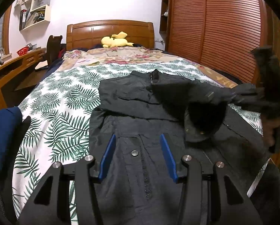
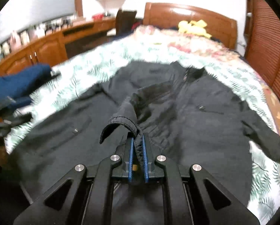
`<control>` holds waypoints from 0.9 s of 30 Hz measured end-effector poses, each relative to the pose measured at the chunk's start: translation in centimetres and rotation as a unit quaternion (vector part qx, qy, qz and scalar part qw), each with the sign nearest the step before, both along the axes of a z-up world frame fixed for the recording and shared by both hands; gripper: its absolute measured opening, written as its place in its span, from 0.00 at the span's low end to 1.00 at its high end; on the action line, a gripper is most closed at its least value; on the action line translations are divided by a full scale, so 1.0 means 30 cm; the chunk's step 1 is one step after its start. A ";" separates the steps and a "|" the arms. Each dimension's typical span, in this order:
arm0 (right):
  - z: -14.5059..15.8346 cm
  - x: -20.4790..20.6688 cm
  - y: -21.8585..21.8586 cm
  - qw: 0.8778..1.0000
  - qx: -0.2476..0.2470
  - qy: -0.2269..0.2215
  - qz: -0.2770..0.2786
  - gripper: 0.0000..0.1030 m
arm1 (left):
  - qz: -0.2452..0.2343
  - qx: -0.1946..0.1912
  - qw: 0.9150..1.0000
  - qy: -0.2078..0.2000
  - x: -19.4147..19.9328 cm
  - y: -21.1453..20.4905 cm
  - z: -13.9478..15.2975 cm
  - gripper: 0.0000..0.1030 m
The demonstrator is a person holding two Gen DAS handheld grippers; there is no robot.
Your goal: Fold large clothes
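Jacket [image 1: 140, 112] lies lengthwise on the leaf-print bedspread [image 1: 65, 97], collar toward the wooden headboard [image 1: 110, 31].
Right gripper [image 2: 138, 144] pinches its sleeve cuff [image 2: 121, 123]; left gripper [image 1: 138, 142] hovers parted, empty.

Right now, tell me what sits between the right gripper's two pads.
The right wrist view shows the right gripper shut on the sleeve cuff of the dark jacket; bunched cuff fabric fills the gap between its blue pads.

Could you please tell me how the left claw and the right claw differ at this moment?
The left claw stands open with nothing between its pads, hovering over the jacket; the right claw is shut on the jacket's sleeve cuff. The left one holds no cloth, while the right one has the sleeve lifted off the jacket. Both have blue pads and black frames and point down at the jacket.
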State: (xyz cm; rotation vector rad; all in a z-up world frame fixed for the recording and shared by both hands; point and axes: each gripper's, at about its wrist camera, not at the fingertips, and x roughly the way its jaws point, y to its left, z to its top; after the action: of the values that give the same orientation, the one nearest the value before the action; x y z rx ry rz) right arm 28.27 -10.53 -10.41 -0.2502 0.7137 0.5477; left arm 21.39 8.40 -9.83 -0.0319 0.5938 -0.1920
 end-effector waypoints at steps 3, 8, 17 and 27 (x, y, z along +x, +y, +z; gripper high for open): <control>0.116 -0.075 -0.080 0.999 0.032 -0.015 -0.007 0.06 | -0.003 0.002 1.000 0.000 0.005 -0.017 0.002 0.47; 0.187 -0.137 -0.149 0.998 0.061 -0.006 -0.017 0.05 | -0.010 0.002 1.000 -0.001 0.008 -0.052 0.005 0.47; 0.004 -0.069 -0.294 0.992 0.007 0.036 -0.122 0.15 | -0.029 0.007 1.000 0.001 0.017 -0.122 -0.002 0.47; -0.017 -0.077 -0.395 0.990 -0.004 0.017 -0.142 0.39 | -0.053 0.000 0.999 0.001 0.048 -0.226 -0.003 0.47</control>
State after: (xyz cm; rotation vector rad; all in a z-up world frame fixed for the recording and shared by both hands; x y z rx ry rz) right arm 25.95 -22.38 -10.94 -0.1433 0.7698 0.2778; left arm 22.83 1.61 -9.92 -0.0001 0.5970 -0.2942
